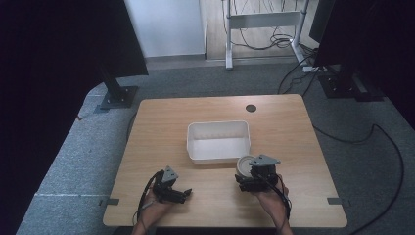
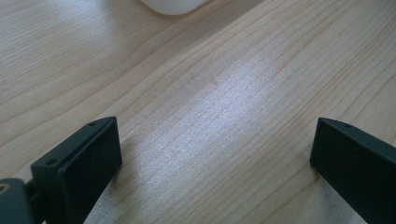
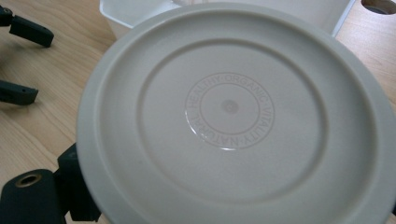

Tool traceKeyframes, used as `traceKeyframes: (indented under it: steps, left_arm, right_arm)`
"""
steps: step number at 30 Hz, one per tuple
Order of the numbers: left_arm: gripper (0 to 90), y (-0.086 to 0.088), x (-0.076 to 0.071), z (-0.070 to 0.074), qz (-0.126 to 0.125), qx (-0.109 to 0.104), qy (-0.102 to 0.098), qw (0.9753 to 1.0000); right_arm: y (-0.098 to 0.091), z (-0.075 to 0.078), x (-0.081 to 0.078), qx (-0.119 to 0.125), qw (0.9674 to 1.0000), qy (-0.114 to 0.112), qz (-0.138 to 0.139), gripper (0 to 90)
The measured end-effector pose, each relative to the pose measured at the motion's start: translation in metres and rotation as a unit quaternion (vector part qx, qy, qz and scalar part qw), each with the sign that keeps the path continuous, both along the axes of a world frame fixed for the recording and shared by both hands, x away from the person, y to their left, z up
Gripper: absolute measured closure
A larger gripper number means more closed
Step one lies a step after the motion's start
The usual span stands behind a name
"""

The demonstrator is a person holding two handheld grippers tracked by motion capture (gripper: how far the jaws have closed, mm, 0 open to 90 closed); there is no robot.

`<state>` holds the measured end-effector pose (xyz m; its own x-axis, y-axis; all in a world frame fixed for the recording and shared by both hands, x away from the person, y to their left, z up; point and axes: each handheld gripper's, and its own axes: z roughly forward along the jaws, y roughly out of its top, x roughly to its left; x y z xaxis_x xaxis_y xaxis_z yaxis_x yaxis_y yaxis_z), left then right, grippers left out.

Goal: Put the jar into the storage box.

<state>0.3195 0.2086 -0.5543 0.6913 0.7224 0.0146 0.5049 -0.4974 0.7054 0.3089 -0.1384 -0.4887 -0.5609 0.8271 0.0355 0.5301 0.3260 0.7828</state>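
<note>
My left hand [image 1: 152, 205]: low at the near left of the wooden table [image 1: 161, 122], palm under the tool, forearm coming in from the near edge.
Left gripper [image 1: 184, 195]: points to my right along the tabletop, just above the wood; its jaws stand wide apart with bare wood between them (its own camera shows the gap plainly).
My right hand [image 1: 270, 198]: near the right of the table's middle, wrapped behind the tool, cable trailing back over the wrist.
Right gripper [image 1: 244, 177]: aimed away from me toward the tub, with the grey three-cornered plate on top. It sits right against the round container; one black jaw shows at the lower left under the lid's rim, but I cannot tell whether the jaws are pressed on it.
Round container [image 1: 243, 163]: just beside the near right corner of the white tub [image 1: 218, 142], whether touching it I cannot tell.
Container lid [image 3: 233, 121]: pale beige, ringed, with embossed words in a circle, readable in the right gripper view and not from above.
Tub: rectangular, at the table's centre; a rounded corner of it [image 2: 173, 5] shows at the top of the left gripper view.
Table hole [image 1: 251, 108]: a dark round hole at the far edge.
Count: two grippers, one tub, one round container, one table.
</note>
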Motion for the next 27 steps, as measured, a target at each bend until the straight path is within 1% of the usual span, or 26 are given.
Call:
traceKeyframes:
  steps: [8,13,27]
  left_arm:
    - [1.8,0.0,0.0,0.0,0.0,0.0,0.0,1.0]
    - [1.7,0.0,0.0,0.0,0.0,0.0,0.0,1.0]
    - [1.7,0.0,0.0,0.0,0.0,0.0,0.0,1.0]
  right_arm:
    - [0.005,0.001,0.009,0.007,1.0,0.001,-0.001,9.5]
    - [0.009,0.003,0.014,0.005,1.0,0.0,0.003,9.5]
    - [0.028,0.008,0.03,0.006,0.9999,0.002,0.014,9.5]
